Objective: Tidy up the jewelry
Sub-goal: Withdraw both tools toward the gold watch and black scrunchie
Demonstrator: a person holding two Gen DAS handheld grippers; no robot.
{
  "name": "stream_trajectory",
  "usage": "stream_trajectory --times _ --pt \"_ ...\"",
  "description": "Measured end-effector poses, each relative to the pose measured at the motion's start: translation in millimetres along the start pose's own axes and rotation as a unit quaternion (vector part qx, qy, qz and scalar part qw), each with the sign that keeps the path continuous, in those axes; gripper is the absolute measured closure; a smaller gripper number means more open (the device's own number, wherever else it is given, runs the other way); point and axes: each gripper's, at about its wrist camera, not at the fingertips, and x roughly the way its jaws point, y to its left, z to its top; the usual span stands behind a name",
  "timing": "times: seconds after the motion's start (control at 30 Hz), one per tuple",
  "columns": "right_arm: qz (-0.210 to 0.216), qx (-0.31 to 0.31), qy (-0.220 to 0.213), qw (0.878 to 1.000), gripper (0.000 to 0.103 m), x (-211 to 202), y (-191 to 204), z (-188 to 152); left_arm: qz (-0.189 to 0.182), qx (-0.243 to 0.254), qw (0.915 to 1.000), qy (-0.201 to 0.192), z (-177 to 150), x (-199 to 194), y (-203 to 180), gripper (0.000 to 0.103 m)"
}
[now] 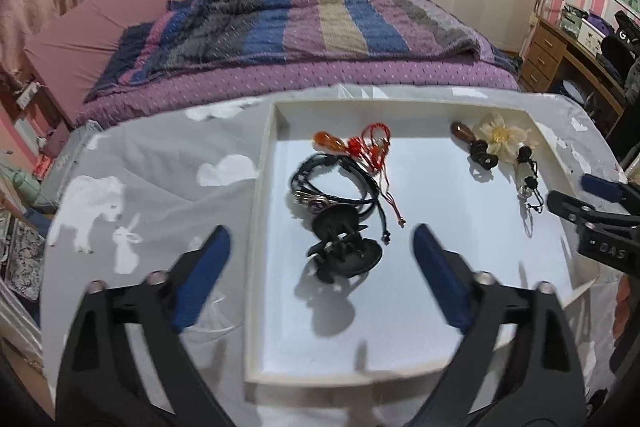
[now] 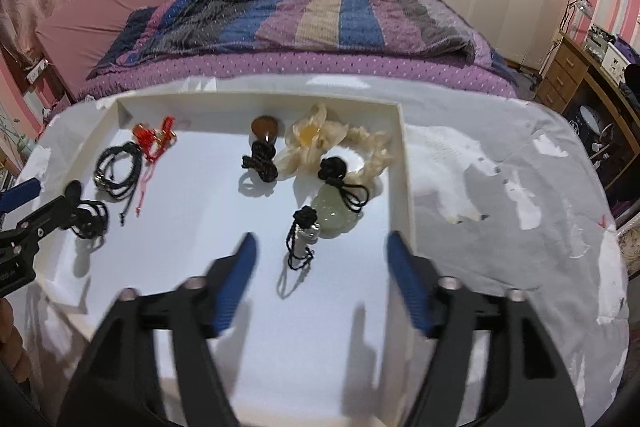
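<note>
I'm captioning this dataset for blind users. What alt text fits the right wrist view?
The open right gripper hovers over a white tray of jewelry: a pale green pendant, a brown pendant, a cream flower scrunchie and black cords. A striped bed lies behind.

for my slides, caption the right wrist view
Open right gripper hovers over white tray near jade pendant.
</note>
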Motion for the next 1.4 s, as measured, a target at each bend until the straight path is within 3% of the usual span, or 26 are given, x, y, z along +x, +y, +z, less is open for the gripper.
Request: stream_trajectory --times 0.07,0.27,0.5,0.7,0.93,1.13,1.4 --pt "-0.009 -0.003 -0.014 1.0 0.016 -15.4 -2.8 -3.2 0.002 -0.002 1.0 -0.007 -4.2 -15.0 5.1 0.003" --pt "-0.03 -0.025 -0.023 0.999 0.011 -60.4 -4.8 -31.0 0.028 -0.012 0.9995 -0.004 -30.9 -56.2 20.6 0.003" --pt "-0.035 -0.058 -0.052 0.996 0.007 -120.0 -2.9 -96.0 0.063 -0.002 0.998 -0.005 -92.2 -112.3 24.6 0.003" --pt "-0.017 -0.043 -0.09 0.995 0.007 -162.7 -10.2 -154.7 0.07 -0.004 0.9973 -0.022 -153.1 -155.7 23.3 0.003" --pt "-0.033 -0.036 -0.085 0.995 0.007 -169.3 -19.0 -216.2 0.054 -0.026 0.9976 -0.035 -219.8 -188.9 15.3 0.003" --pt "-0.031 0.007 -0.064 0.997 0.007 -164.8 -36.1 -258.3 0.025 -0.054 0.9981 -0.017 -260.2 -197.1 13.7 0.003" --pt "-0.063 0.023 -0.076 0.995 0.007 -172.4 -41.7 -281.9 0.022 -0.043 0.9987 -0.014 -300.2 -194.3 -2.5 0.003"
